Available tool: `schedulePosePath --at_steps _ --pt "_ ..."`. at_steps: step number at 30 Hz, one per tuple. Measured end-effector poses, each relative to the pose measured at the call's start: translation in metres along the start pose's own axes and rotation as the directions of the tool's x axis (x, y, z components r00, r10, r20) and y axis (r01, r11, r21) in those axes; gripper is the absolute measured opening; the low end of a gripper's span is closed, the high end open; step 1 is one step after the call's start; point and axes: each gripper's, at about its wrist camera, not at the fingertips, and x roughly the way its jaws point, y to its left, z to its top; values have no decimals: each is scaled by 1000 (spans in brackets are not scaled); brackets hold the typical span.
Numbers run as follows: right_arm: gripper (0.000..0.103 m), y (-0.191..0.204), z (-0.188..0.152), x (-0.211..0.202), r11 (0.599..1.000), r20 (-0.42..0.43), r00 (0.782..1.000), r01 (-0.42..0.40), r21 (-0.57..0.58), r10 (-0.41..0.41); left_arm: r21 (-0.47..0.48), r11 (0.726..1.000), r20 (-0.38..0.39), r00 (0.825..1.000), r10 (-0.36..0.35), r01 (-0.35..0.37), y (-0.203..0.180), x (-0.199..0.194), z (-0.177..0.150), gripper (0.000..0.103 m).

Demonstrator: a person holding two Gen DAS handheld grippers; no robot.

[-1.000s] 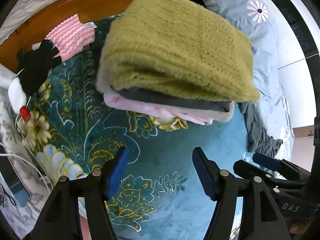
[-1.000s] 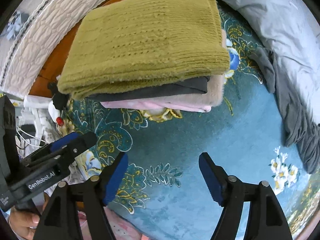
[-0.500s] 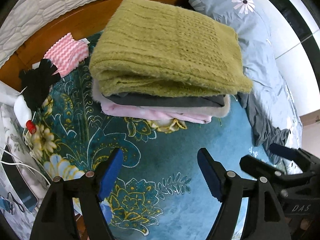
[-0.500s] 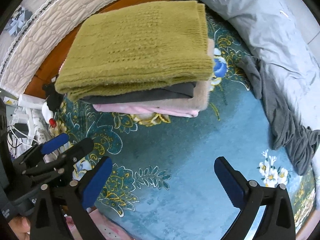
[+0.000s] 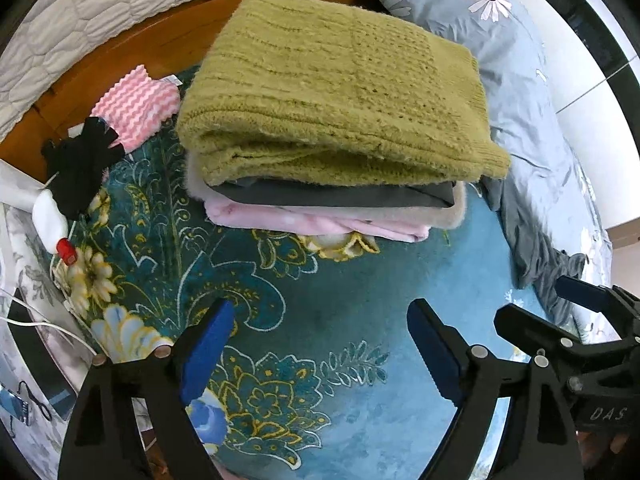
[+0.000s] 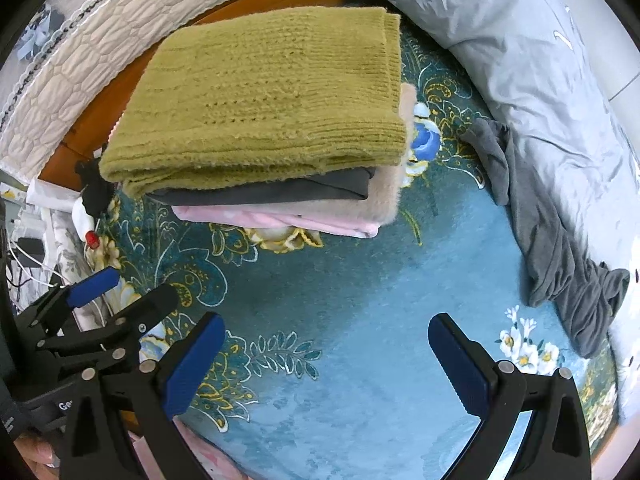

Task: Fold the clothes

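Observation:
A folded olive-green knit sweater (image 5: 340, 92) lies on top of a stack of folded clothes, over a dark grey piece (image 5: 340, 196), a beige piece and a pink piece (image 5: 320, 220), on a teal floral blanket (image 5: 320, 300). The stack also shows in the right wrist view (image 6: 264, 100). A loose crumpled grey garment (image 6: 560, 248) lies to the right beside a pale blue duvet; it also shows in the left wrist view (image 5: 536, 248). My left gripper (image 5: 320, 348) is open and empty, below the stack. My right gripper (image 6: 326, 360) is open wide and empty.
A pink-and-white zigzag cloth (image 5: 136, 108) and a black item (image 5: 80, 160) lie left of the stack near a wooden bed edge (image 5: 120, 60). A quilted white headboard (image 6: 80, 40) runs behind. White cables and devices (image 5: 36, 320) sit at the far left.
Both grippers have drawn back from the stack, which now sits farther up in both views. The right gripper's jaws have opened wider. The stack itself has not moved.

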Motion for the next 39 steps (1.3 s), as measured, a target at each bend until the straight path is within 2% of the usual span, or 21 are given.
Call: schedulePosePath --at_steps 6,9,12,21,39 --pt "103 1 -2 1 1000 4 1000 10 -22 -10 -20 1000 -14 1000 -5 5 1 4 -2 89" --pt "103 3 -2 1 999 6 1000 15 -40 -15 14 998 10 998 59 -59 -4 3 -2 89" --pt "103 4 -2 0 998 12 1000 23 -58 -22 29 996 29 996 87 -88 -7 1 -1 89" --pt "103 3 0 -2 997 22 999 28 -66 -27 -15 999 0 999 39 -39 -3 3 -2 89" --pt "103 7 2 -5 995 30 999 38 -91 -35 -33 999 -7 1000 27 -27 -1 4 -1 89"
